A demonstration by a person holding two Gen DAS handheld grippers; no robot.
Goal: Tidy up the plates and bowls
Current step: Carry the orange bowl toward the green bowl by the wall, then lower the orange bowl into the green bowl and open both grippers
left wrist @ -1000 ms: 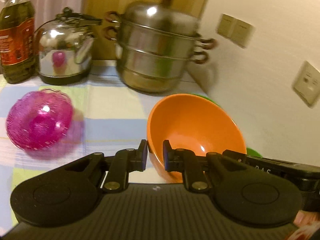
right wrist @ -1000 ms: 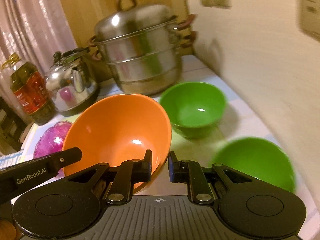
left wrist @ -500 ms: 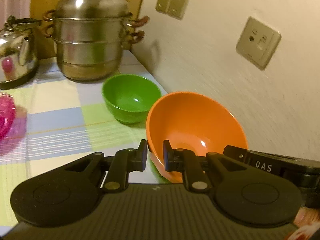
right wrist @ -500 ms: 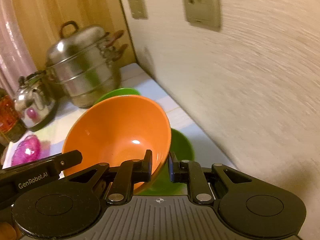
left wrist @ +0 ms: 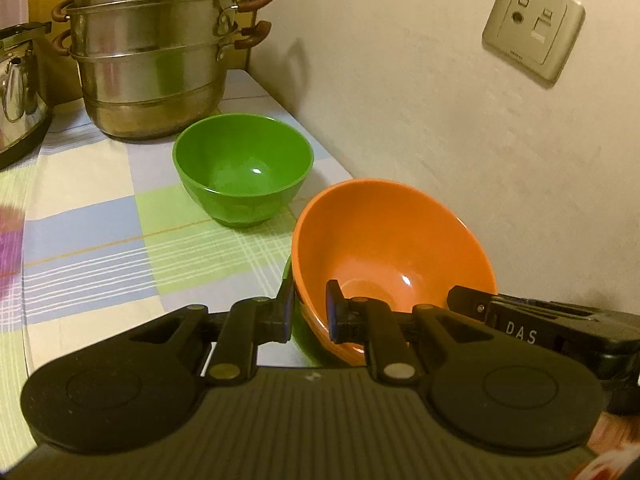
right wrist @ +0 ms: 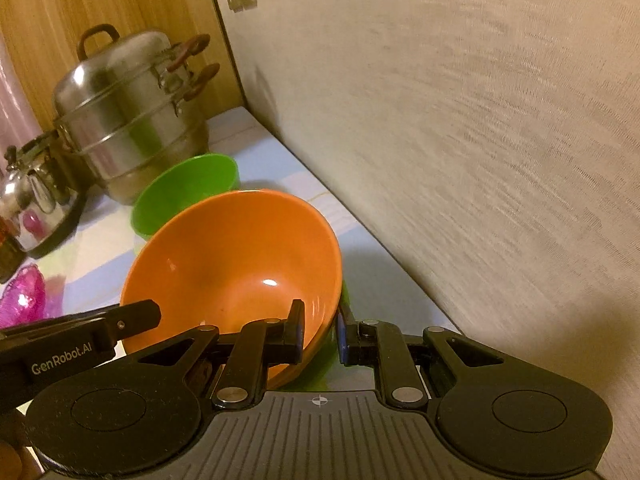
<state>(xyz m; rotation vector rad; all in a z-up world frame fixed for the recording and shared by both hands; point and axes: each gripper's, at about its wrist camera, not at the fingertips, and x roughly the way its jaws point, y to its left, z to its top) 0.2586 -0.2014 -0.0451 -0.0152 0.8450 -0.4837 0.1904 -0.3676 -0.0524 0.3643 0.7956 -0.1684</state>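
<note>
**Orange bowl carried right, down toward the wall-side green bowl**

Since a second ago the orange bowl (left wrist: pixel 390 256) has travelled from beside the pink bowl (right wrist: pixel 22 298) to the wall. Left gripper (left wrist: pixel 308 312) and right gripper (right wrist: pixel 319 330) each pinch its rim, narrow. A green sliver (right wrist: pixel 344 292) shows beneath; another green bowl (left wrist: pixel 242 170) sits near the steamer (left wrist: pixel 152 52).

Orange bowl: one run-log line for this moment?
orange bowl | rim pinched by left gripper and right gripper | tilted, over lower green bowl | second green bowl beside steamer pot
</note>
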